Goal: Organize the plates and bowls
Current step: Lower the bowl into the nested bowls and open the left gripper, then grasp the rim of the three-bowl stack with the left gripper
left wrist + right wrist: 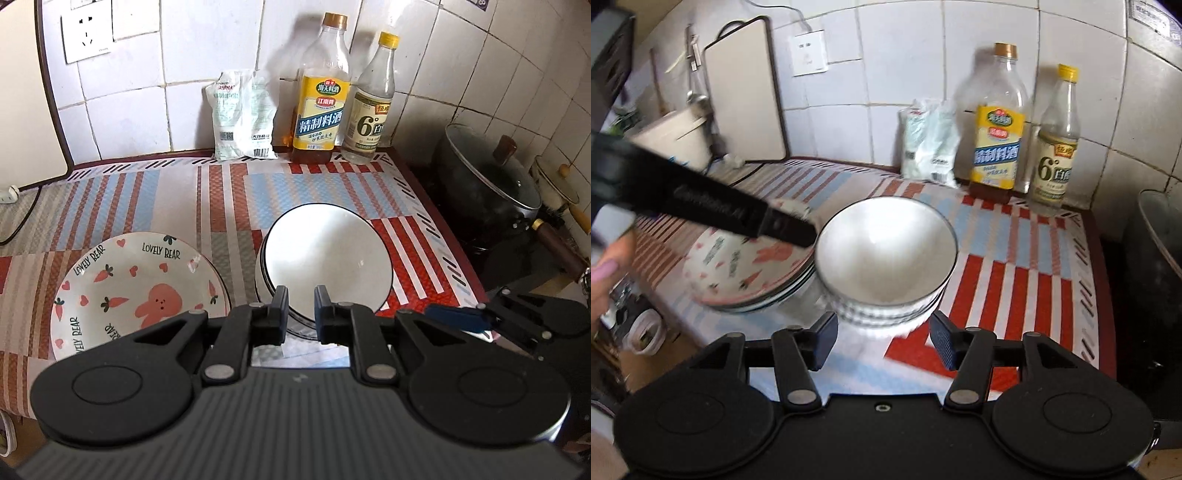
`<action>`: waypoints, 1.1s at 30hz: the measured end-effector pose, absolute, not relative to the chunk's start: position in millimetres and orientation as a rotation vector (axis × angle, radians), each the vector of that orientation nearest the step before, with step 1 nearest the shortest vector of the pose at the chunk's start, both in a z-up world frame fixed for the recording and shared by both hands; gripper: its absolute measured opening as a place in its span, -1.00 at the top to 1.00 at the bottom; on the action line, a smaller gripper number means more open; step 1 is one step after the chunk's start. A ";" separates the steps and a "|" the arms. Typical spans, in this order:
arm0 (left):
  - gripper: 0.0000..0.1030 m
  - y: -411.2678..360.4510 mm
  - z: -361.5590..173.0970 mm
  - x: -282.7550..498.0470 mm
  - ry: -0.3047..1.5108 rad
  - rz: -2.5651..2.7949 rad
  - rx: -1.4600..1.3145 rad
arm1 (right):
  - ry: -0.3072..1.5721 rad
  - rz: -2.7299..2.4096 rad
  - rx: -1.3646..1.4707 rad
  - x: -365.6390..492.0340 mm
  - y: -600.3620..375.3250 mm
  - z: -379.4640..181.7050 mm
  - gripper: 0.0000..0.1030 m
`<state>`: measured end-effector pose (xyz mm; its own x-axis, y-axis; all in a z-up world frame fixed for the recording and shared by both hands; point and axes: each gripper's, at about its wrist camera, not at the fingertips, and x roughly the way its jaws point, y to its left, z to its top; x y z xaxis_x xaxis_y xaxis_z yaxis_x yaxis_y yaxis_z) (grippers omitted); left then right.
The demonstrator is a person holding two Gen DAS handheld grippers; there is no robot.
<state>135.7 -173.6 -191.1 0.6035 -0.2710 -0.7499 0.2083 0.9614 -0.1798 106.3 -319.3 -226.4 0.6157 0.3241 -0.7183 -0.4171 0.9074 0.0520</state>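
A stack of white bowls with black rims (325, 258) (886, 258) stands on the striped counter mat (332, 184). To its left lies a stack of plates, the top one a "Lovely Bear" rabbit plate (136, 284) (746, 273). My left gripper (301, 314) hovers at the near rim of the top bowl, its jaws a narrow gap apart with nothing between them. It shows as a black bar over the plates in the right wrist view (790, 229). My right gripper (882, 343) is open just before the bowl stack, and its blue-padded finger shows at the right in the left wrist view (458, 317).
Two bottles (321, 92) (369, 107) and a white bag (240, 118) stand at the tiled wall. A dark lidded pot (491, 177) sits on the stove to the right. A cutting board (746, 92) and a white container (676, 136) stand to the left.
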 end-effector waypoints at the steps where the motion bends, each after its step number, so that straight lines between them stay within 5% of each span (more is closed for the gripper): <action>1: 0.73 -172.7 -190.9 133.5 0.881 -0.279 -0.086 | 0.800 0.427 -0.129 102.3 -319.7 -226.6 -0.17; 13: 0.54 -170.3 -224.8 102.7 0.826 -0.321 -0.109 | 0.806 0.405 -0.181 75.2 -329.8 -242.2 -0.28; 18: 0.31 -165.7 -241.7 103.5 0.802 -0.336 -0.179 | 0.762 0.383 -0.197 80.1 -326.5 -273.5 -0.77; 26: -0.08 -165.0 -246.7 131.7 0.782 -0.279 -0.202 | 0.618 0.380 -0.182 103.5 -312.2 -312.4 -0.79; 33: -0.09 -160.1 -252.1 159.3 0.834 -0.258 -0.255 | 0.601 0.394 -0.106 121.9 -301.9 -325.2 -0.90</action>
<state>159.3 -160.1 -252.1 0.6441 -0.3233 -0.6932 0.1247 0.9386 -0.3218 121.9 -301.9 -325.2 0.7530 0.3296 -0.5695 -0.3904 0.9205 0.0166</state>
